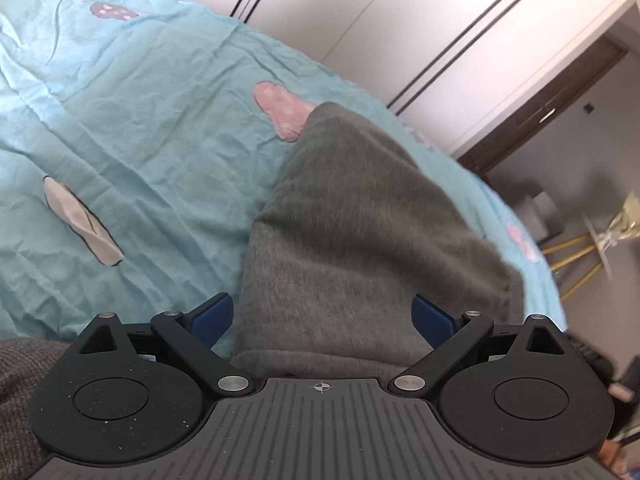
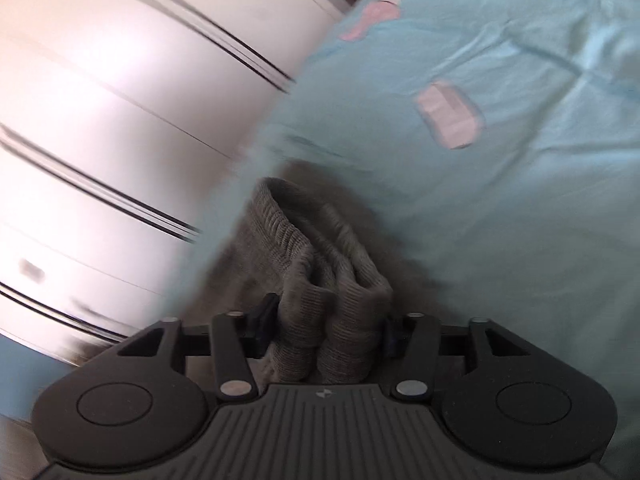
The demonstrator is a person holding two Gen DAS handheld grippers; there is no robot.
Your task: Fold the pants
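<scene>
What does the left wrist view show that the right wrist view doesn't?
Only the left wrist view: a smooth stretch of the grey pants between the wide-set fingers of the left gripper, plus a doorway and yellow-legged furniture. Only the right wrist view: the ribbed waistband bunched in the right gripper. Both: turquoise bedspread and white wardrobe doors.

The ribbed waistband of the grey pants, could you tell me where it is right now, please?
In the right wrist view the waistband sits low at centre, bunched between the right gripper's fingers, on the blue bedsheet.
</scene>
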